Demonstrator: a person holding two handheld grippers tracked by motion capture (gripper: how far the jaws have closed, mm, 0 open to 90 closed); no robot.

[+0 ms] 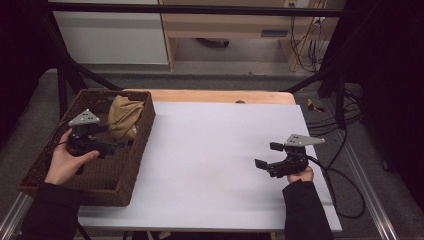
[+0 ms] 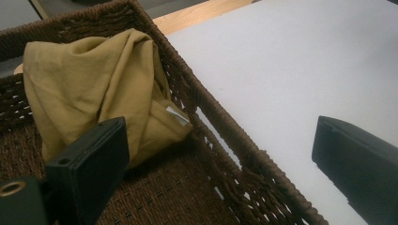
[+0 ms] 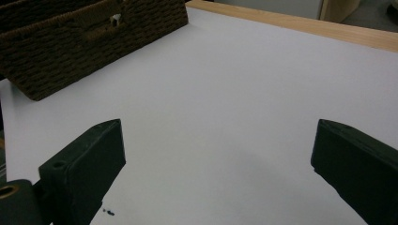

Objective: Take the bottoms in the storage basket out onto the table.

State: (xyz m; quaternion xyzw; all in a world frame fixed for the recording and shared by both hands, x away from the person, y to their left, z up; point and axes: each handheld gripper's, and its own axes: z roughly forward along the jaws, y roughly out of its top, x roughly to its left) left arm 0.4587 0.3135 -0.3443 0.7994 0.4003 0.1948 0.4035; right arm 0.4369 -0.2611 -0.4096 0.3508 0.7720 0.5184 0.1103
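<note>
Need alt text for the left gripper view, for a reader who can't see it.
A crumpled mustard-yellow cloth lies in a dark brown wicker basket, seen between the left gripper and its open black jaws. The basket sits on a white table surface.

Beyond the tongs, past the table's (image 1: pixel 220 96) far wooden edge, a grey floor (image 1: pixel 225 80) runs to a white cabinet (image 1: pixel 112 37) and a pale wood unit (image 1: pixel 235 25). Cables (image 1: pixel 307 47) hang and coil right of the right-hand tong. A dark frame (image 1: pixel 62 75) surrounds the dim scene.
</note>
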